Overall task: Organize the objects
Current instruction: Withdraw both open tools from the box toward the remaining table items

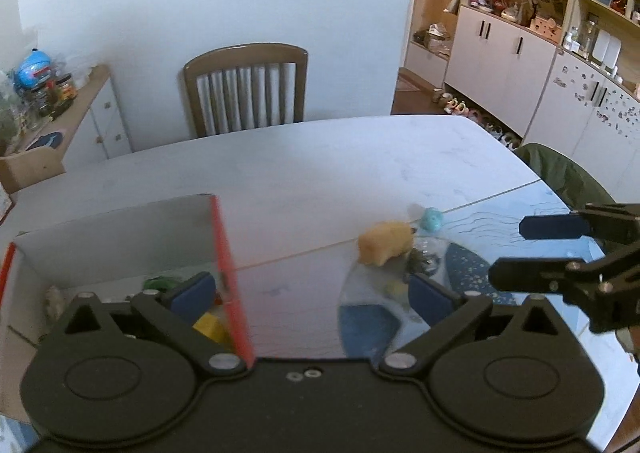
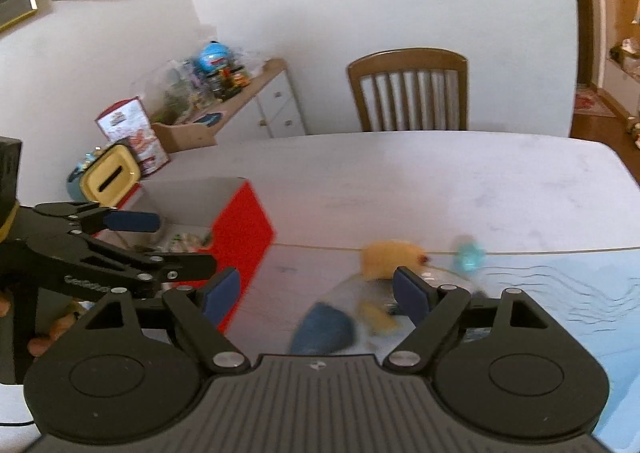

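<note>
Left wrist view: the left gripper [image 1: 312,289] hangs above the pale surface [image 1: 280,173] with its jaws spread wide and nothing between them. Its left finger sits over the open red-edged box [image 1: 218,245], where a yellow block [image 1: 210,327] and some green pieces lie inside. To the right, a yellow plush toy [image 1: 386,243] rests at the far edge of a clear plate [image 1: 360,293], with a small turquoise ball [image 1: 432,219] just beyond it. The right gripper [image 1: 516,249] enters from the right, jaws parted and empty.

Right wrist view: the right gripper [image 2: 318,291] is wide open and empty above the plate [image 2: 340,293], which is blurred. The plush toy [image 2: 390,259] and ball [image 2: 468,255] lie ahead; the box [image 2: 240,229] stands to the left, beneath the left gripper [image 2: 180,243].
</note>
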The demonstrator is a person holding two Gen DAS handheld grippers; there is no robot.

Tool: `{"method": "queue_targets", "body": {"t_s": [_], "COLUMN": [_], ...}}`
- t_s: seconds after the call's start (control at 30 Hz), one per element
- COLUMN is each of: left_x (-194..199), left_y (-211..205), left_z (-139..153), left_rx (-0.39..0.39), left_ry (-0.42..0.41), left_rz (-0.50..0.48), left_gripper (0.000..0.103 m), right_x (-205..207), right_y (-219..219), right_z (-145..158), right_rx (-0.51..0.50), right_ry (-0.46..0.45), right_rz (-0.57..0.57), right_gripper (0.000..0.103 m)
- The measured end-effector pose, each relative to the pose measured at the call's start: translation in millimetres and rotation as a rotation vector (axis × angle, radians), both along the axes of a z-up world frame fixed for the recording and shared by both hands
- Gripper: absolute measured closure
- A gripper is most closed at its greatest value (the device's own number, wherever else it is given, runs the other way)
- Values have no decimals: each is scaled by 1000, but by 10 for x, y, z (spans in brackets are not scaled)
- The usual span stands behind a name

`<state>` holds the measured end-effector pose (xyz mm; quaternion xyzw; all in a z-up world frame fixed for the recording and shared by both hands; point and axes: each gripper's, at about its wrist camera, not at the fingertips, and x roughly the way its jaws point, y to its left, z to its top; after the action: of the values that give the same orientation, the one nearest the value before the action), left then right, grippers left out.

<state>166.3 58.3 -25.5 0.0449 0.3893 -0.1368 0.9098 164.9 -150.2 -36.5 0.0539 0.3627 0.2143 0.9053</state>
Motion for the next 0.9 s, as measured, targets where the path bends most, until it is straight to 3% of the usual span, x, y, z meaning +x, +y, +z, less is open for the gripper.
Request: {"method": "queue_targets", "body": {"t_s": [0.43,0.9], "left_x": [50,243], "left_y": [-512,-853], "left_z": [-346,-850], "left_rx": [-19,-1], "left_ry": [42,85], "left_rz": [-33,21], "left_gripper": [1,1], "right_x": [298,749], "right_y": [-706,-952], "right_z": [-318,-712], "right_rx": [-72,-96], "right_ry": [49,98], "right_rz": [-83,-56], "right_gripper": [19,20]}}
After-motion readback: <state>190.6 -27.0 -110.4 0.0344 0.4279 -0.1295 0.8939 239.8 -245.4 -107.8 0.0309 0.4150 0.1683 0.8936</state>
